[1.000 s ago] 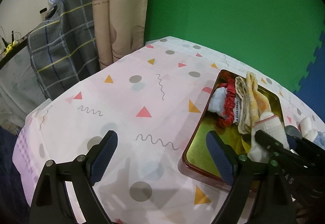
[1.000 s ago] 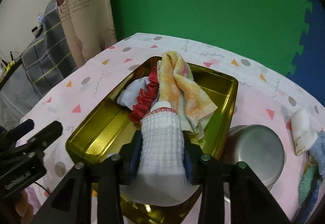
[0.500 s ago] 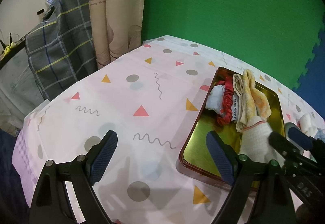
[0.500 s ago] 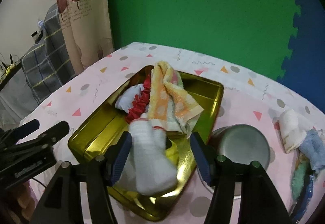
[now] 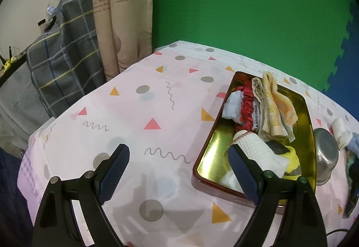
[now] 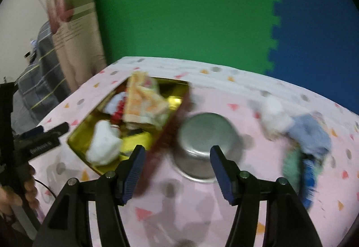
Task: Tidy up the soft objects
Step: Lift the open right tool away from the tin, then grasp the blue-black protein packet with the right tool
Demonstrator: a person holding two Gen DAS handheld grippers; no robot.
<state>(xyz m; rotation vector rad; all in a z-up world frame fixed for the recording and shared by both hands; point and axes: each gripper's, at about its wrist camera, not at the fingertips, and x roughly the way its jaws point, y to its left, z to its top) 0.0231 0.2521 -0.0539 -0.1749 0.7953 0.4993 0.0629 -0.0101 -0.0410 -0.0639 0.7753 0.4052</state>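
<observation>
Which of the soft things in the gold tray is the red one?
The ruched red band, lying between the pale blue cloth and the orange-and-yellow towel; its white label sets it apart.

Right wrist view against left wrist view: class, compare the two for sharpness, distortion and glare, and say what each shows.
Right wrist view: smeared by motion blur, the upturned steel bowl and blue cloth streaked, only the open right tool crisp. Left wrist view: sharp enough to read the red scrunchie's label; glare on the gold metal tray. Both: fisheye bending, dark corners.
</observation>
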